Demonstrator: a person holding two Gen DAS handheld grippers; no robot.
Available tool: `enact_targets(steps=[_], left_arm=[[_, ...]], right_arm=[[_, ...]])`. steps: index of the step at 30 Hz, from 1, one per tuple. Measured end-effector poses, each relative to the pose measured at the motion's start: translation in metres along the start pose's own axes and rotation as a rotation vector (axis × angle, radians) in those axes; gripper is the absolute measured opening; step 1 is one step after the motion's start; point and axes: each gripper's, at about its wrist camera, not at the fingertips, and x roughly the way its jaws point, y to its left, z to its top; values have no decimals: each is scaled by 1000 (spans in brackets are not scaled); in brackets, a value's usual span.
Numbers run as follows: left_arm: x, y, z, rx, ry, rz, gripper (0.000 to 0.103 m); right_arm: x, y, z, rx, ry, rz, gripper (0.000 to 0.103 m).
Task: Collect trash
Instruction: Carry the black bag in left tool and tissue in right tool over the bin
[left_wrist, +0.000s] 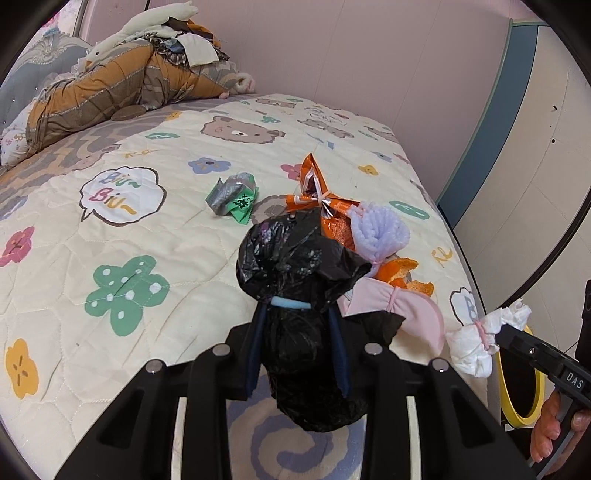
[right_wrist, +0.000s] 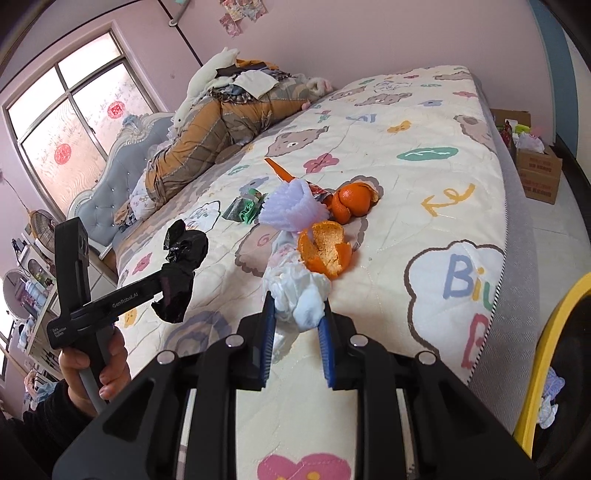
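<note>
The left gripper (left_wrist: 297, 332) is clamping a black bag (left_wrist: 295, 280) and the right gripper (right_wrist: 297, 314) is clamping a white tissue (right_wrist: 295, 288), both near the orange peel (right_wrist: 325, 251)

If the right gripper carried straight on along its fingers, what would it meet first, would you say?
Probably the orange peel, lying on the quilt just beyond the white tissue wad that the right gripper holds; depth is uncertain.

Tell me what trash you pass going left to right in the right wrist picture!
Black plastic bag in the left gripper → green wrapper → white tissue wad in the right gripper → orange peel.
</note>
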Motion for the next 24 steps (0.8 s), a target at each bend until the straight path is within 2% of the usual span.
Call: enact_targets(steps=[8, 24], left_arm=[[-16, -13, -3, 18, -21, -17, 30], [-40, -64, -13, 88, -50, -93, 30]], right_arm=[[-38, 4, -10, 10, -45, -14, 21], [-106, -7, -19, 34, -126, -60, 21]])
